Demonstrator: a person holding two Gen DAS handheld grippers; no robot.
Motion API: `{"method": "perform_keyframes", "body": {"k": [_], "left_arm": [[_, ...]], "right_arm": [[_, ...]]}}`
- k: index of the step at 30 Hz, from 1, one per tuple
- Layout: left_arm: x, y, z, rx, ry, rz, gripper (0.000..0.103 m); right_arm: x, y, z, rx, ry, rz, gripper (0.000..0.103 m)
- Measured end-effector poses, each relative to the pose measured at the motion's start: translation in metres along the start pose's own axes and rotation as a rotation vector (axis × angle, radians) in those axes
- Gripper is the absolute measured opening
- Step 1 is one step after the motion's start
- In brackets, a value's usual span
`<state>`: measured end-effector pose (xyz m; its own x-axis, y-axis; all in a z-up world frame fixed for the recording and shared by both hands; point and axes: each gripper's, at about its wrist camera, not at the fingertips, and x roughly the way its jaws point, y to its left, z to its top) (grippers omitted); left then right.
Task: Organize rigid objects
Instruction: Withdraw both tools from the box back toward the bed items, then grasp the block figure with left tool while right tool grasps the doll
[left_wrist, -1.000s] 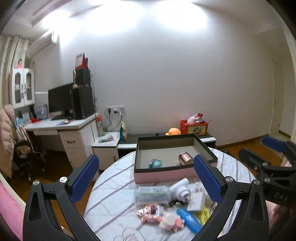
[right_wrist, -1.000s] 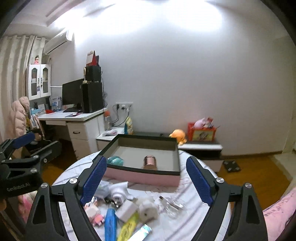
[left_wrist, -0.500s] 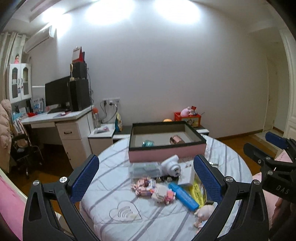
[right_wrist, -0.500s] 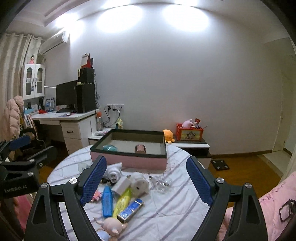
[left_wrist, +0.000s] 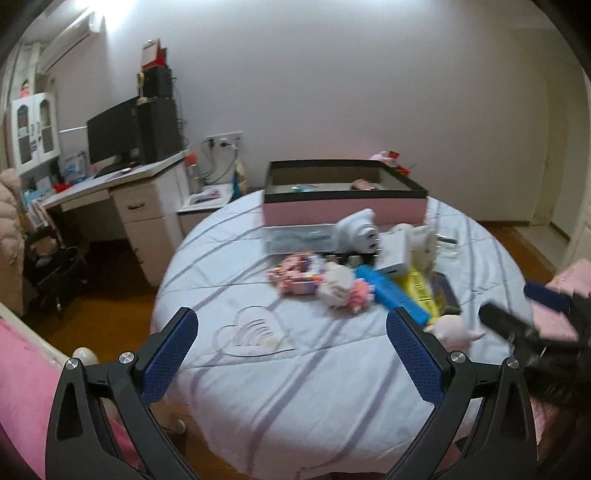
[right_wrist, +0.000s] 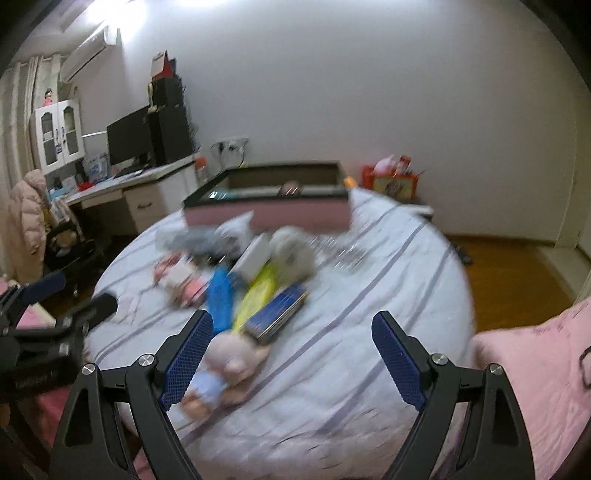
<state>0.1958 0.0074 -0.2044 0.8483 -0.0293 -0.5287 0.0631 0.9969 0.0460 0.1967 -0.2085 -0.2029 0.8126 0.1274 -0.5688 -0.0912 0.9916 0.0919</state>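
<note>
A white desk (left_wrist: 122, 192) with a dark monitor (left_wrist: 110, 136) stands against the left wall, beside a glass-fronted white cabinet (right_wrist: 59, 134), while an air conditioner (right_wrist: 88, 51) hangs high above and a pink cushion (right_wrist: 535, 373) lies at the right.

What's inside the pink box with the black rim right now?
In the pink box with the black rim, a teal item and a copper-coloured cylinder peek above the near wall. That wall hides most of the floor, so anything else there is unseen.
</note>
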Motion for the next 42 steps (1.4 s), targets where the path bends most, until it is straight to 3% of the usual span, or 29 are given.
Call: {"method": "perform_keyframes", "body": {"k": [7,12,16,18,19,21,29,35,38,42], "left_arm": [[-0.002,0.024,-0.007,-0.036,0.017,0.007,0.103],[0.003,0.031,-0.012,-0.037,0.041,-0.002,0.103],[0.007,0.031,-0.013,-0.038,0.053,-0.014,0.103],[0.009,0.031,-0.014,-0.037,0.059,-0.021,0.103],[0.011,0.030,-0.014,-0.037,0.063,-0.025,0.103],[0.016,0.026,-0.012,-0.038,0.075,-0.036,0.103],[0.040,0.005,-0.005,-0.018,0.110,-0.079,0.103],[0.075,-0.009,0.004,-0.016,0.174,-0.102,0.103],[0.092,-0.006,0.010,-0.050,0.208,-0.085,0.103],[0.105,-0.014,0.014,-0.118,0.228,-0.142,0.103]], "right_arm": [[0.029,0.028,-0.018,0.054,0.066,0.007,0.089],[0.046,0.044,-0.027,0.020,0.106,-0.025,0.089],[0.047,0.046,-0.040,0.001,0.074,-0.033,0.088],[0.046,0.036,-0.040,0.008,0.060,-0.014,0.071],[0.046,0.030,-0.039,0.018,0.068,0.013,0.069],[0.046,0.025,-0.035,0.008,0.067,0.039,0.047],[0.033,0.006,-0.030,-0.042,0.056,0.072,0.044],[0.026,-0.021,-0.013,-0.025,0.018,0.041,0.044],[0.030,-0.036,-0.003,-0.005,0.007,0.039,0.044],[0.040,-0.048,0.006,0.014,0.011,0.051,0.044]]}}
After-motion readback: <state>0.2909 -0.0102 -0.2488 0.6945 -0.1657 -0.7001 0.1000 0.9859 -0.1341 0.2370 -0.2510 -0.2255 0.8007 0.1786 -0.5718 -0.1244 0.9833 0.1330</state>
